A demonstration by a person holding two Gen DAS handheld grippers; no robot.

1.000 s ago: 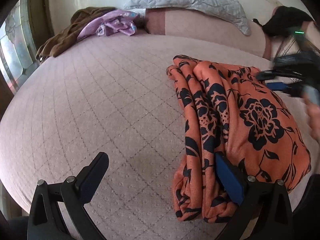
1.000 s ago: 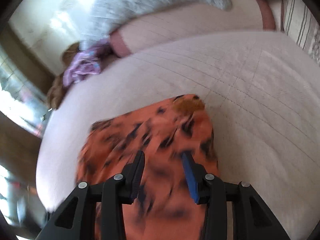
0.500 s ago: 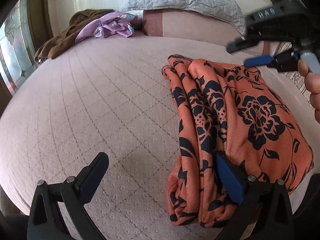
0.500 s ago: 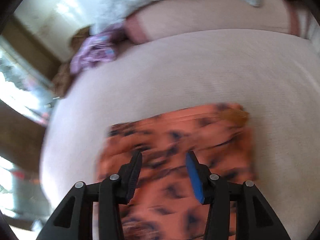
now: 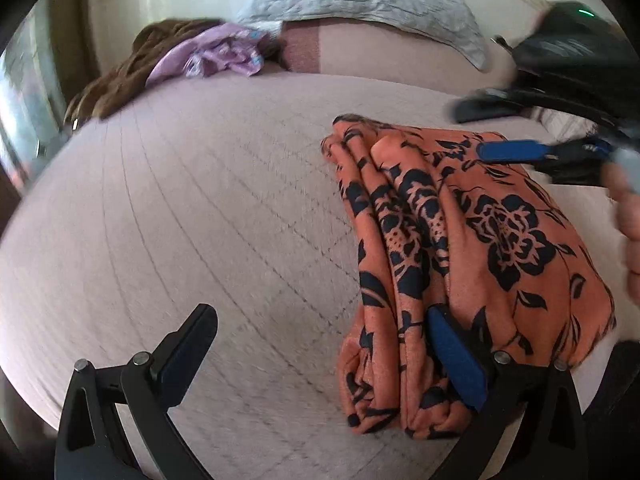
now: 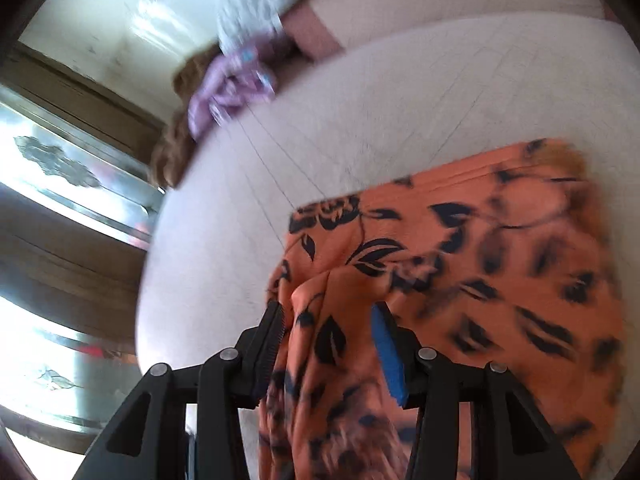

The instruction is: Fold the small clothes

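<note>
Left wrist view, listed by size. Bed (image 5: pixel 168 216): pink quilted cover, bearing all items. Orange floral garment (image 5: pixel 500 240): folded into a thick bundle on the bed's right part, layered edges toward the centre. Right gripper (image 6: pixel 326 344): has swung across above the garment; jaws just eased wider, a raised fold between them, pads not visibly pressing. Left gripper (image 5: pixel 320 360): jaws wide apart, one pad resting against the bundle's near edge. Folding judged nearly complete.

bedspread (image 5: pixel 192 216) lies bare left of folded cloth (image 5: pixel 472 248); clothes pile (image 5: pixel 200 56) far.
</note>
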